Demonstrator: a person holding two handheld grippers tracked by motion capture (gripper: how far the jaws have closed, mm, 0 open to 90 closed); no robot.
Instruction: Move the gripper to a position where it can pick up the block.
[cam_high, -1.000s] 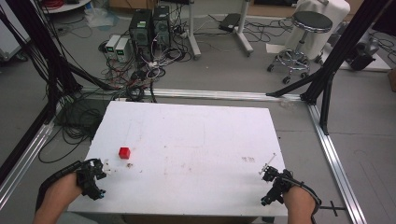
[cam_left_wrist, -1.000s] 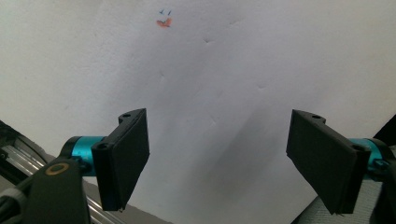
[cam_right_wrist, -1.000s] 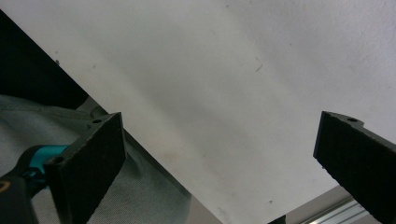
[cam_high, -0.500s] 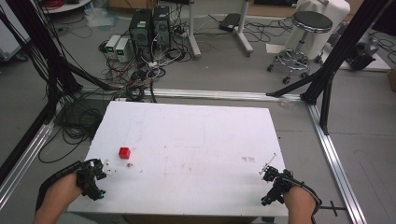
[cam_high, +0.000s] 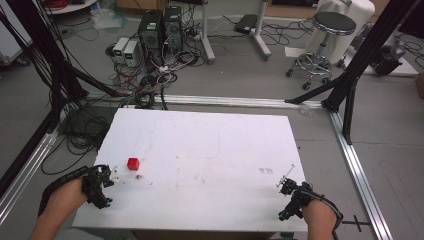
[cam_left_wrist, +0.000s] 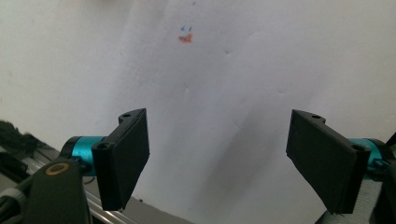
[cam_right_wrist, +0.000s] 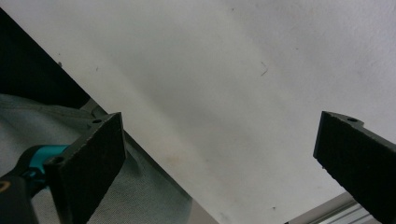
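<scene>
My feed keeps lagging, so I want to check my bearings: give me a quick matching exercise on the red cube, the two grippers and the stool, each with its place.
Things:
1. red cube
2. left gripper
3. right gripper
4. stool

Places:
A. table's near right corner
B. floor beyond the table, far right
C. table's near left edge
D. on the table, just beyond the left gripper

Pairs: 1-D, 2-C, 3-A, 4-B

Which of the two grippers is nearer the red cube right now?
The left gripper. It sits at the table's near-left corner, just short of the red cube. The right gripper is at the near-right corner, most of the table's width away.
</scene>
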